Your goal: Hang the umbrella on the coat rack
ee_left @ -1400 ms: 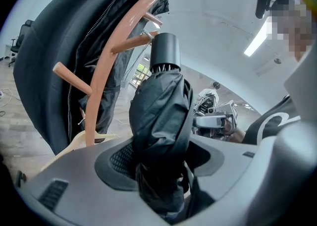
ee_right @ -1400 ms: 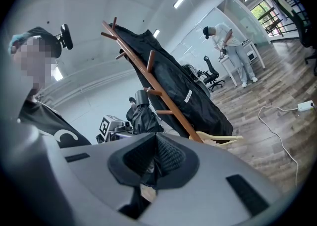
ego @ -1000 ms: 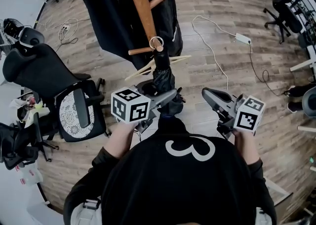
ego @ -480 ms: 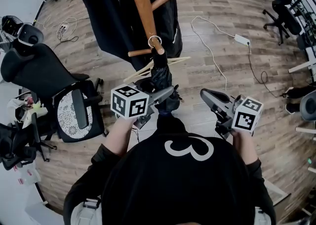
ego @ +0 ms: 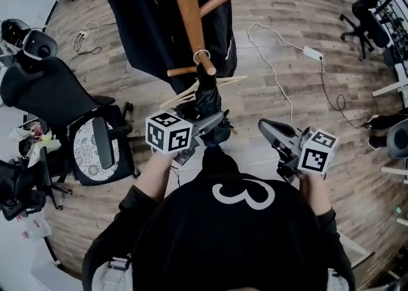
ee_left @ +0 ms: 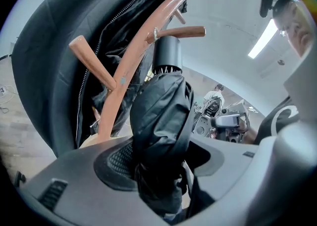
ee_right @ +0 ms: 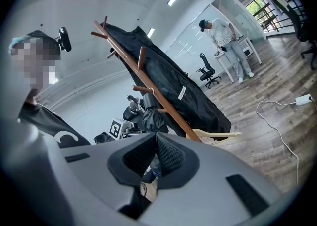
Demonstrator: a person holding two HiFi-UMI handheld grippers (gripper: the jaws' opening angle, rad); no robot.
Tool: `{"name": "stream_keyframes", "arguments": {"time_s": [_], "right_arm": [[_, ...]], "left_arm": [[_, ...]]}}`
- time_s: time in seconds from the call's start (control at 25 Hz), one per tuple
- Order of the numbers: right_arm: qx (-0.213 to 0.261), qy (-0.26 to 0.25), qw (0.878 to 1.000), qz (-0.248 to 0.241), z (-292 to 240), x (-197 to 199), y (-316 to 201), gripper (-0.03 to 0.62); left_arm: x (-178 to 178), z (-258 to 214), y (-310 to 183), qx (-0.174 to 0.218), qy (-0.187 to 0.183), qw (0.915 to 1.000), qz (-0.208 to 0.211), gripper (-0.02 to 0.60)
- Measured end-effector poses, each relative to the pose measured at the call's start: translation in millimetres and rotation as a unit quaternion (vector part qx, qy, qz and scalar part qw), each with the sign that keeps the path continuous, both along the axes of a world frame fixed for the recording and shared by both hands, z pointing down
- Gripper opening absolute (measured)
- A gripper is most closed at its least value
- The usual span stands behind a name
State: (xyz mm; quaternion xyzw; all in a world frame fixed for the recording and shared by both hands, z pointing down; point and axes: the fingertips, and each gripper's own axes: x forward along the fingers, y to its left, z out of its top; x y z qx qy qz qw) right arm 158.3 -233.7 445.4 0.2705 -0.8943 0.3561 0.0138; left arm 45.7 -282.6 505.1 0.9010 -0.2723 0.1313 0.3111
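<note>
A: Head view. The left gripper [ego: 212,122] is spread wide and clamped on the folded umbrella [ego: 208,98], low on the black bundle. The umbrella hangs under a peg [ego: 207,65] of the rack [ego: 183,2], and its ring [ego: 202,55] sits round the peg.

B: The left gripper view adds the contact. Both pads press into the fabric, and the handle [ee_left: 167,54] stands just beneath the peg. The head view can't show that.

A: Right gripper [ee_right: 155,140]?

B: In its own view the pads meet at the tips with nothing between. In the head view it is off to the right, well apart from the umbrella.

A: Surroundings?

B: A black coat [ego: 143,15] drapes the rack right behind the umbrella. A pale hanger [ego: 229,79] pokes out beside it. There is a chair [ego: 54,95] at left and a cable [ego: 275,66] on the wood floor. The umbrella and left gripper block the rack's foot in the head view. Only the right gripper view shows a person [ee_right: 225,34] standing at a far desk.
</note>
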Motion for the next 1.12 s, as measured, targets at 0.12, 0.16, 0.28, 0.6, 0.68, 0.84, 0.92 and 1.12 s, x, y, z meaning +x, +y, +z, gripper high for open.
{"name": "stream_keyframes", "arguments": {"time_s": [0.12, 0.16, 0.28, 0.6, 0.68, 0.84, 0.92, 1.12], "right_arm": [[-0.004, 0.001, 1.000, 0.001, 4, 2, 4, 0.026], [-0.005, 0.001, 1.000, 0.002, 4, 1, 4, 0.026], [-0.009, 0.003, 1.000, 0.002, 4, -1, 3, 0.026], [-0.010, 0.005, 1.000, 0.004, 4, 6, 5, 0.026], [-0.010, 0.006, 1.000, 0.003, 1, 0, 4, 0.026], [-0.013, 0.003, 1.000, 0.002, 0, -5, 5, 0.026], [-0.010, 0.003, 1.000, 0.003, 0, -5, 8, 0.026], [0.013, 0.010, 1.000, -0.001, -8, -5, 10, 0.026]], "left_arm": [[-1, 4, -4, 0.007, -0.004, 1.0000, -0.003, 0.274], [-3, 4, -7, 0.006, -0.002, 1.0000, -0.006, 0.275], [-11, 6, -19, 0.006, -0.001, 0.9998, -0.020, 0.275], [-15, 13, -30, 0.026, -0.034, 0.9987, -0.028, 0.279], [-23, 12, -36, 0.031, -0.036, 0.9983, -0.035, 0.285], [-35, 12, -44, 0.038, -0.031, 0.9971, -0.058, 0.303], [-40, 13, -44, 0.042, -0.035, 0.9962, -0.067, 0.310], [-50, 9, -35, 0.052, -0.048, 0.9948, -0.073, 0.310]]}}
